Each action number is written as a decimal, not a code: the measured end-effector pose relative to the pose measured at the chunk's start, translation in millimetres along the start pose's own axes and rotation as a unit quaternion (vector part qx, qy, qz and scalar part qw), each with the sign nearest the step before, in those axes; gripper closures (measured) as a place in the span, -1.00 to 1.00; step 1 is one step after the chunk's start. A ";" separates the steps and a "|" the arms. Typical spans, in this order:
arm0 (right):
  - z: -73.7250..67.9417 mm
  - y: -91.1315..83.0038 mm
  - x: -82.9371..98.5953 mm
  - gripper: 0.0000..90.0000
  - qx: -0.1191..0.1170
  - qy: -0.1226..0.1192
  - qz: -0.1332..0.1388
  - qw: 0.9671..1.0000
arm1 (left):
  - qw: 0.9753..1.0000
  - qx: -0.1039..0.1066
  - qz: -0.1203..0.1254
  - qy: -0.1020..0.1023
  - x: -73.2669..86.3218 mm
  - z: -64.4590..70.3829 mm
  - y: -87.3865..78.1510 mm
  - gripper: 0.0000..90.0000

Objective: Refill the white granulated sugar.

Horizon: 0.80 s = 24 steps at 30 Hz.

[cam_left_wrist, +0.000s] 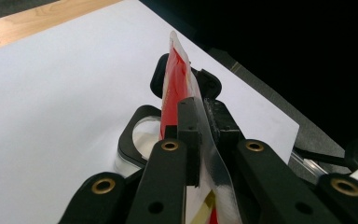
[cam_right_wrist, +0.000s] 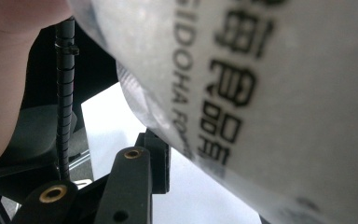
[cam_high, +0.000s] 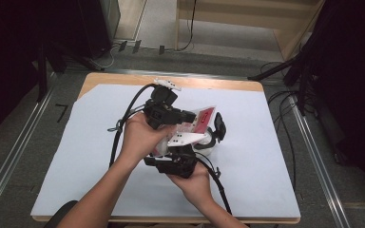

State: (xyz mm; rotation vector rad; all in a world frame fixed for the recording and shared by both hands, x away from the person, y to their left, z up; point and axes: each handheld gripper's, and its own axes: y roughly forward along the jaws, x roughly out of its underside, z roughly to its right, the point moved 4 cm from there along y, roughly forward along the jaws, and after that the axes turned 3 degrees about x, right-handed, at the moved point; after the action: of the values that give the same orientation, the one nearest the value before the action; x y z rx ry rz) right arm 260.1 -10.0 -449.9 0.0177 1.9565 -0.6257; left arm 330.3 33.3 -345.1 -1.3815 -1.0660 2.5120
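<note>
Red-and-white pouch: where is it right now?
High view: the red-and-white pouch sits mid-table above the white sheet, between both grippers. The left gripper is clamped on its edge.

Glossy red-and-white plastic pouch [cam_left_wrist: 179,84] catches the light along its thin sealed edge at centre frame of the left gripper view, its clear film smooth and slightly wrinkled lower down. Pinching it, the left black matt plastic tool [cam_left_wrist: 200,123] shows finely grained pads and shiny brass-coloured rivets near the bottom. In the right gripper view, the pouch's frosted, translucent skin with black print spans the upper right, and the right matt black tool [cam_right_wrist: 156,161] sits at lower centre. Beneath everything, a matt white paper sheet [cam_high: 85,142] covers the pale wooden table [cam_high: 100,78], smooth-looking at the upper left of the high view.
</note>
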 end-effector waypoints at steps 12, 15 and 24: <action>2.0 1.8 3.3 0.51 0.007 -0.005 -0.003 1.000 | 1.000 0.004 0.001 -0.001 2.1 -1.3 2.8 0.91; 1.9 1.7 3.5 0.51 0.008 -0.006 -0.002 1.000 | 1.000 0.004 0.001 -0.001 2.1 -0.8 2.8 0.91; 1.9 1.9 3.8 0.51 0.011 -0.007 -0.001 1.000 | 1.000 0.008 0.004 -0.002 2.9 -0.6 2.8 0.91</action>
State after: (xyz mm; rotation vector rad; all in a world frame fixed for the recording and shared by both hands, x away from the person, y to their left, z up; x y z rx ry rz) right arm 260.5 -10.1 -454.5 0.0247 1.9354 -0.6476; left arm 329.7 32.6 -349.1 -1.3812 -1.0412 2.5245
